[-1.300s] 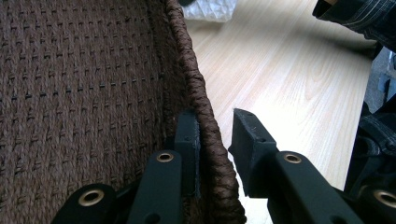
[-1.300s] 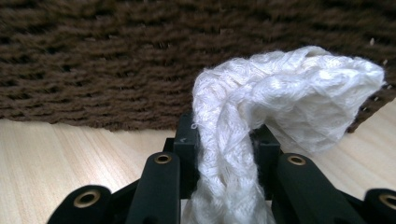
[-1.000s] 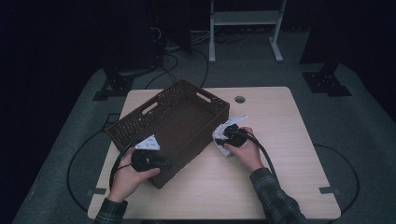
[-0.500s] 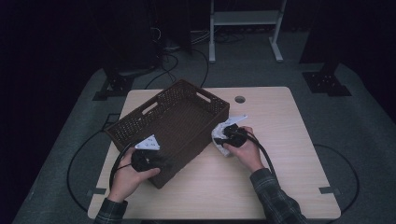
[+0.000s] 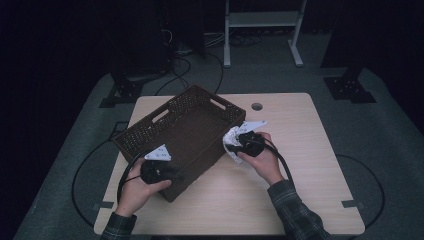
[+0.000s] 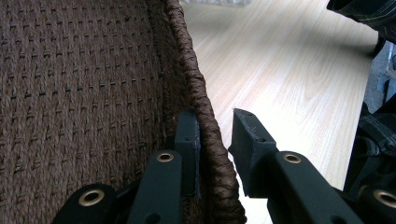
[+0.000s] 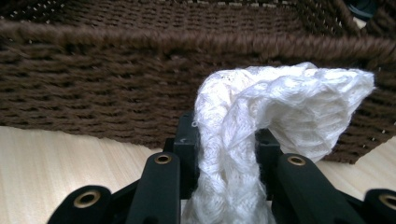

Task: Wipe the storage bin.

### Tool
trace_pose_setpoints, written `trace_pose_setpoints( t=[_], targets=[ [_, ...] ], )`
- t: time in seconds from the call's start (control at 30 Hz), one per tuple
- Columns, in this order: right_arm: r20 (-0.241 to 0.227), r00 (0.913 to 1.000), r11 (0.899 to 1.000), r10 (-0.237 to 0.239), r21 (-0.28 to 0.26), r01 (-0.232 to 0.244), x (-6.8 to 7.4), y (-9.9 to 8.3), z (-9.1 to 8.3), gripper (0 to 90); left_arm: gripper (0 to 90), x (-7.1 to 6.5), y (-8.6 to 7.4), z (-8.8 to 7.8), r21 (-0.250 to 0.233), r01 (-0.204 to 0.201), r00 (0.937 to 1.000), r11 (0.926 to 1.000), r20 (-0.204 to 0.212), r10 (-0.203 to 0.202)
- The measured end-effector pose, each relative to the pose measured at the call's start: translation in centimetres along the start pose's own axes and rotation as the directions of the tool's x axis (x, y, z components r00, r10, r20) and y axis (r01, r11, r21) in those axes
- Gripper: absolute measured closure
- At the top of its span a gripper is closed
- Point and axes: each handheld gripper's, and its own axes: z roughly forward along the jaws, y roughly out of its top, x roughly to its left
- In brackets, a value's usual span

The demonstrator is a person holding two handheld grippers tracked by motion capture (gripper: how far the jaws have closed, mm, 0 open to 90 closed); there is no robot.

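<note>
A dark brown woven basket (image 5: 186, 122) sits at an angle on the left half of the wooden table (image 5: 300, 150). My left gripper (image 5: 172, 176) is at its near corner, one jaw inside and one outside, shut on the basket's rim (image 6: 189, 60). The left gripper (image 6: 215, 135) shows that rim between its jaws. Just outside the basket's right wall, my right gripper (image 5: 233, 145) is shut on a crumpled white knitted cloth (image 5: 230, 138). In the right gripper view the cloth (image 7: 285, 100) bulges up between the jaws of the right gripper (image 7: 226, 140), with the basket (image 7: 112, 93) wall close behind it.
Bare table surface lies to the right and in front of the basket. A small round hole (image 5: 257, 106) is near the table's far edge. Cables (image 5: 100, 155) loop on the floor at the left, and a white metal stand (image 5: 260, 30) is beyond the table.
My right gripper has risen a little with the white cloth beside the basket wall. The left gripper and the basket have stayed put.
</note>
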Motion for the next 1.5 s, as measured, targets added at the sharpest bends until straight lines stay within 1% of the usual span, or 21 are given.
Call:
trace_pose_setpoints(
  t=[0.1, 0.3, 0.4, 0.53, 0.67, 0.87, 1.07, 1.23, 1.5],
  targets=[
    [-0.001, 1.0, 1.0, -0.005, -0.011, 0.005, 0.2, 0.2, -0.4, 69.7, 71.8, 0.0, 0.0, 0.0, 0.0, 0.0, 1.0, 1.0, 0.0, 0.0],
    [-0.001, 1.0, 0.999, -0.009, -0.05, 0.009, 0.6, 0.6, -1.4, 69.7, 71.8, 0.0, 0.0, 0.0, 0.0, 0.0, 1.0, 1.0, -0.001, 0.0],
    [-0.003, 0.9998, 0.998, -0.017, -0.053, 0.017, 0.8, 0.7, -1.5, 69.7, 71.8, 0.0, 0.0, 0.0, 0.001, -0.001, 1.0, 1.0, -0.001, 0.001],
    [-0.014, 0.9997, 0.999, -0.022, -0.046, 0.022, 0.9, 0.6, -1.1, 69.7, 71.8, 0.0, 0.0, 0.0, 0.001, 0.0, 1.0, 1.0, -0.001, 0.0],
    [-0.024, 0.9994, 0.999, -0.025, -0.027, 0.024, 1.0, 0.4, -0.3, 69.6, 71.8, 0.0, 0.0, 0.0, 0.0, -0.001, 1.0, 1.0, -0.001, 0.001],
    [-0.036, 0.9993, 1.0, -0.009, -0.01, 0.009, 1.0, 0.0, 0.5, 69.7, 71.7, 0.0, 0.0, 0.0, 0.0, -0.002, 1.0, 1.0, -0.002, 0.002],
    [-0.04, 0.9992, 1.0, -0.009, 0.013, 0.01, 0.9, -0.4, 1.2, 69.7, 71.7, 0.0, 0.0, 0.0, 0.001, -0.002, 1.0, 1.0, -0.002, 0.002],
    [-0.047, 0.9989, 0.999, 0.001, 0.037, 0.001, 0.8, -0.8, 2.0, 69.7, 71.8, 0.0, 0.0, 0.0, 0.001, -0.002, 1.0, 1.0, -0.002, 0.002],
    [-0.052, 0.9986, 0.999, 0.012, 0.05, -0.009, 0.6, -1.4, 2.6, 69.7, 71.8, 0.0, 0.0, 0.0, 0.002, -0.004, 1.0, 1.0, -0.003, 0.004]
  ],
)
